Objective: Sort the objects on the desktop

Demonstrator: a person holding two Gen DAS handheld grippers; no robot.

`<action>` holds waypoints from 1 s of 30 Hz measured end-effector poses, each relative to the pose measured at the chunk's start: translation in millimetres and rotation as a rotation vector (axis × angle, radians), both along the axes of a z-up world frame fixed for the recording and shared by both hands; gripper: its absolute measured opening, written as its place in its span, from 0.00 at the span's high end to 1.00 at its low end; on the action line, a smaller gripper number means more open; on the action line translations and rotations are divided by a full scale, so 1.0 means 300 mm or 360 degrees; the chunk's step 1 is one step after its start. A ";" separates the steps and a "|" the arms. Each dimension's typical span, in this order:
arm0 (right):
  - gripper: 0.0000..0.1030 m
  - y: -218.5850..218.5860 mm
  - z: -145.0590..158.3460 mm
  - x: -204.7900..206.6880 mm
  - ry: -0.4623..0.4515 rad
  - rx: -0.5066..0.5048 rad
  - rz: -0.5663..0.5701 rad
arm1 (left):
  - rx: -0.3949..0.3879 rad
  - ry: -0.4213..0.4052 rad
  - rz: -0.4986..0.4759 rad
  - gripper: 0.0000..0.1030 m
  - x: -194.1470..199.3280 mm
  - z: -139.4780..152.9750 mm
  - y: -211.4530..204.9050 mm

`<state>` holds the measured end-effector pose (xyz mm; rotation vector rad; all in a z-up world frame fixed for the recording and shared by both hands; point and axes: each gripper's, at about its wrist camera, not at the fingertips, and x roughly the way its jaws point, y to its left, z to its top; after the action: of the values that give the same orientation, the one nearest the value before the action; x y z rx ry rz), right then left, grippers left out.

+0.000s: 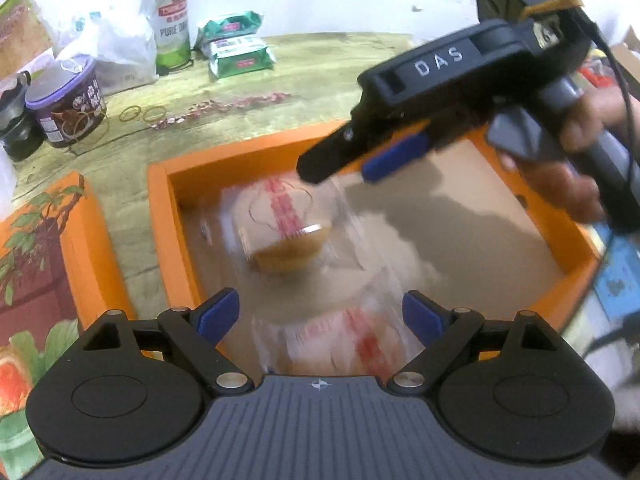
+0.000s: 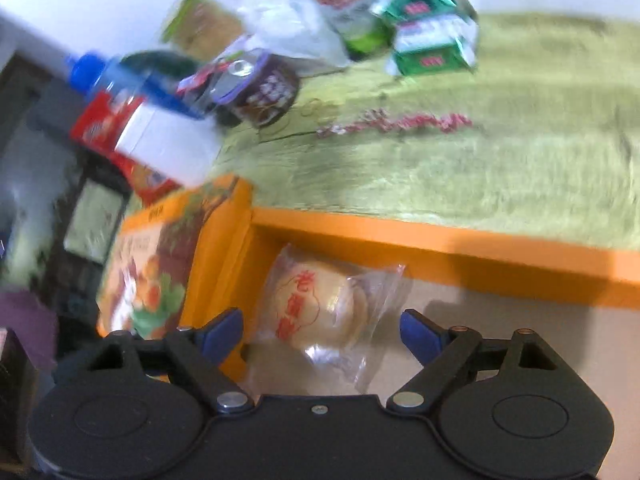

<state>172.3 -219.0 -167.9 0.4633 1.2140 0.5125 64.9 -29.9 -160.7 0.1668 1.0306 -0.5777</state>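
Both grippers over the orange box, fingers apart, nothing held

The left gripper [image 1: 320, 316] hangs above the box [image 1: 240, 154] on the green worktop [image 1: 280, 64], its fingers apart over a blurred wrapped pastry [image 1: 284, 224] lying on the box floor near the far left corner. The right gripper [image 2: 322, 330], gripped by a hand [image 1: 576, 168], also has its fingers apart, with a pastry [image 2: 316, 308] loose below them. At the worktop's far edge stand a can [image 1: 168, 16], green packets [image 1: 236, 48] and a purple tub [image 1: 66, 104]
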 end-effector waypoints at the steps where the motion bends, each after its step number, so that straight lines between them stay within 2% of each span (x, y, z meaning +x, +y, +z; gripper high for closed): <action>1: 0.18 0.000 -0.020 0.010 0.0032 0.0022 -0.0020 | 0.0004 0.0001 0.0012 0.13 0.018 -0.010 -0.009; 4: 0.18 0.007 -0.067 0.034 0.0101 0.0065 -0.0052 | 0.0028 0.0016 0.0049 0.13 0.067 -0.041 -0.032; 8: 0.21 0.018 -0.105 0.055 0.0153 0.0083 -0.0037 | 0.0042 0.0012 0.0094 0.07 0.116 -0.073 -0.050; 10: 0.26 0.022 -0.117 0.059 0.0173 0.0087 -0.0018 | 0.0042 0.0018 0.0105 0.06 0.127 -0.077 -0.058; 11: 0.34 0.024 -0.124 0.061 0.0186 0.0086 -0.0009 | 0.0041 0.0020 0.0109 0.06 0.131 -0.079 -0.061; 14: 0.40 0.021 -0.139 0.066 0.0206 0.0086 0.0010 | 0.0042 0.0026 0.0086 0.06 0.128 -0.076 -0.073; 30: 0.42 -0.005 -0.152 0.064 0.0237 0.0136 0.0025 | 0.0028 0.0026 0.0023 0.06 0.101 -0.054 -0.095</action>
<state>191.5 -220.5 -213.7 0.5730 1.3427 0.5529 95.3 -58.4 -176.8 0.1705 1.0520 -0.5580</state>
